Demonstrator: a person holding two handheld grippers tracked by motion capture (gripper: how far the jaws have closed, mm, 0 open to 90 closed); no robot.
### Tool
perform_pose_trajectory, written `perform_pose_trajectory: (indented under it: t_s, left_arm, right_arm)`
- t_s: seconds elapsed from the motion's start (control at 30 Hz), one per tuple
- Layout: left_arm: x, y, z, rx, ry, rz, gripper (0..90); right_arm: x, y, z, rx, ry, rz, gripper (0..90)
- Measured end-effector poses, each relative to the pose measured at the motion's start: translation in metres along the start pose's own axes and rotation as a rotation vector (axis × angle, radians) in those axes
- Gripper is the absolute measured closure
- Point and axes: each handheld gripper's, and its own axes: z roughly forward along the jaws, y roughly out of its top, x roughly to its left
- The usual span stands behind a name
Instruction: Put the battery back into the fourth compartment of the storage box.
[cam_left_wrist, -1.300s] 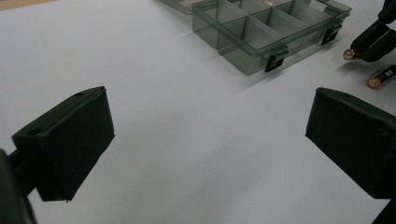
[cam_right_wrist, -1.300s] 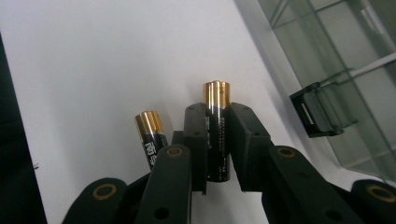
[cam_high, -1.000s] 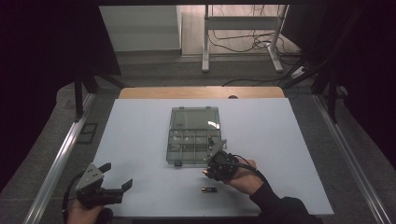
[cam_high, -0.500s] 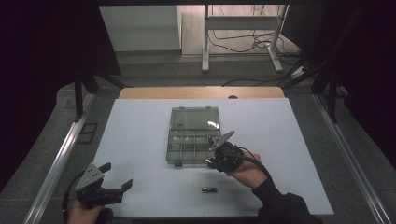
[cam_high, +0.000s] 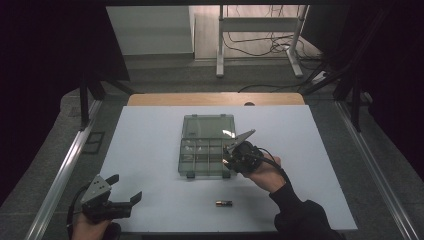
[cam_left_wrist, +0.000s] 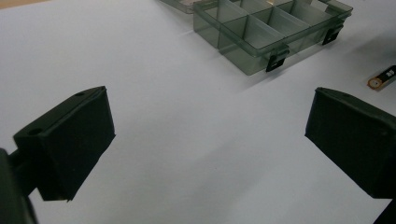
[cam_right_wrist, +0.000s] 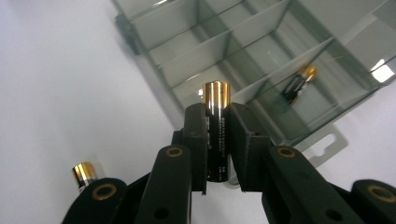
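A clear grey compartment box (cam_high: 202, 149) lies open at the middle of the white table, lid folded back. My right gripper (cam_high: 231, 151) hovers at the box's near right corner, shut on a black-and-gold battery (cam_right_wrist: 216, 133) that stands up between its pads above the compartments (cam_right_wrist: 243, 60). A second battery (cam_right_wrist: 299, 84) lies inside one compartment. A third battery (cam_high: 224, 203) lies loose on the table in front of the box and, in the right gripper view, this loose battery (cam_right_wrist: 84, 173) lies at the lower left. My left gripper (cam_high: 125, 197) rests open at the near left corner, nothing between its pads (cam_left_wrist: 74, 140).
The white table top (cam_high: 150, 135) ends in a wooden strip (cam_high: 215, 99) at the far side. Metal rails (cam_high: 60, 170) run along both sides. In the left gripper view the box (cam_left_wrist: 261, 32) and the loose battery (cam_left_wrist: 383, 78) lie ahead to the right.
My right gripper has risen from the table in front of the box and moved over the box's near right corner, carrying the battery. The left gripper has stayed still.
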Motion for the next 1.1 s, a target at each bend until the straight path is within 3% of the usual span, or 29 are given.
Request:
perform_pose_trajectory:
  t_s: [0.63,1.1]
  left_arm:
    - [0.001,0.000,0.000,-0.002,-0.002,-0.005,1.7]
    - [0.001,0.000,0.000,-0.001,-0.002,-0.003,1.8]
  right_arm:
    - [-0.031,0.017,0.004,-0.041,-0.087,0.086,76.6]
    - [-0.047,0.026,0.023,-0.014,-0.143,0.128,76.5]
